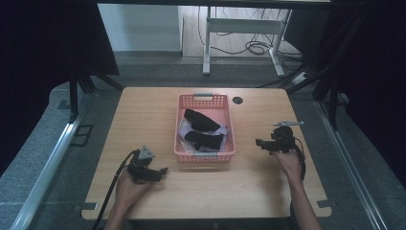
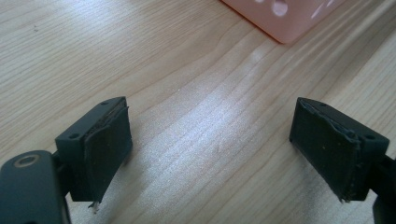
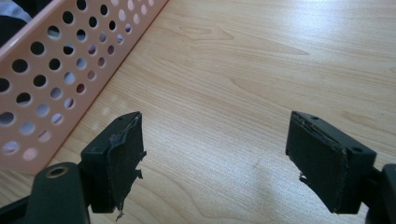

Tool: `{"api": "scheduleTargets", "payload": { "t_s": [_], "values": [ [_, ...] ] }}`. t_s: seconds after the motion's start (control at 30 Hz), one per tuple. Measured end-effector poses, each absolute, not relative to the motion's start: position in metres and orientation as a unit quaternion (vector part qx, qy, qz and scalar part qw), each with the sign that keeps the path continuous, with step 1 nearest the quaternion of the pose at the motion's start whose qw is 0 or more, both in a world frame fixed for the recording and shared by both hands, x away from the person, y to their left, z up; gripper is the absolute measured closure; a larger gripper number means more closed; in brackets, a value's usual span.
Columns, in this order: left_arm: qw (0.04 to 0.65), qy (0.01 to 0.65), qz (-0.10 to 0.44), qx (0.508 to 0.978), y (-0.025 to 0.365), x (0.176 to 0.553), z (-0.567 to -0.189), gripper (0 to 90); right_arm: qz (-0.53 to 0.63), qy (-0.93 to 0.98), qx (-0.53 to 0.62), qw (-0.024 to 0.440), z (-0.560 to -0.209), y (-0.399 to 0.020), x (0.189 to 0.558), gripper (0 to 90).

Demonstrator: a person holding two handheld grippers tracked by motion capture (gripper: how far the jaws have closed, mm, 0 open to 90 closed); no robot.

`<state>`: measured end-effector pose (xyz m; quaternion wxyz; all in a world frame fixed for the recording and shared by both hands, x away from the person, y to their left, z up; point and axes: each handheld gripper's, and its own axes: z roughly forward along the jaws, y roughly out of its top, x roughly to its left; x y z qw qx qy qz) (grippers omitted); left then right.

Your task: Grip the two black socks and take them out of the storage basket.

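No writing is legible. Left tongs [image 2: 210,140] and right tongs [image 3: 215,154]: jaws wide apart, empty, over bare tabletop [image 1: 249,187], flanking the pink basket [image 1: 179,143] of dark cloths [image 1: 201,120].

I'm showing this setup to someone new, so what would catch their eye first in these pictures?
The pink perforated basket in the middle of the wooden table stands out first, with black fabric pieces on something pale inside it. Next come the two hand-held tongs flanking it: the left tongs near the table's front edge, the right tongs beside the basket, both open and empty.
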<state>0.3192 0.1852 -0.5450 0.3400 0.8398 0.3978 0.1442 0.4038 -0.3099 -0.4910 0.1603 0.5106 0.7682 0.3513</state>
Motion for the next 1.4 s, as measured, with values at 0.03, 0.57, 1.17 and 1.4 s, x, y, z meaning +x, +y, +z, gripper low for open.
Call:
{"api": "scheduleTargets", "payload": {
  "t_s": [0.03,0.57,1.17,1.4],
  "values": [
    [0.339,0.397,0.144,0.841,0.185,0.319,-0.545,12.6,0.348,0.77,0.509,0.162,-0.491,-0.309,0.404,18.7],
    [0.34,0.398,0.144,0.84,0.185,0.319,-0.545,12.6,0.339,0.783,0.495,0.166,-0.492,-0.303,0.404,17.0],
    [0.339,0.397,0.144,0.841,0.185,0.319,-0.545,12.6,0.359,0.8,0.457,0.151,-0.472,-0.281,0.4,14.3],
    [0.339,0.397,0.144,0.841,0.185,0.319,-0.545,12.6,0.352,0.812,0.437,0.16,-0.46,-0.269,0.397,13.4]
  ]
}}
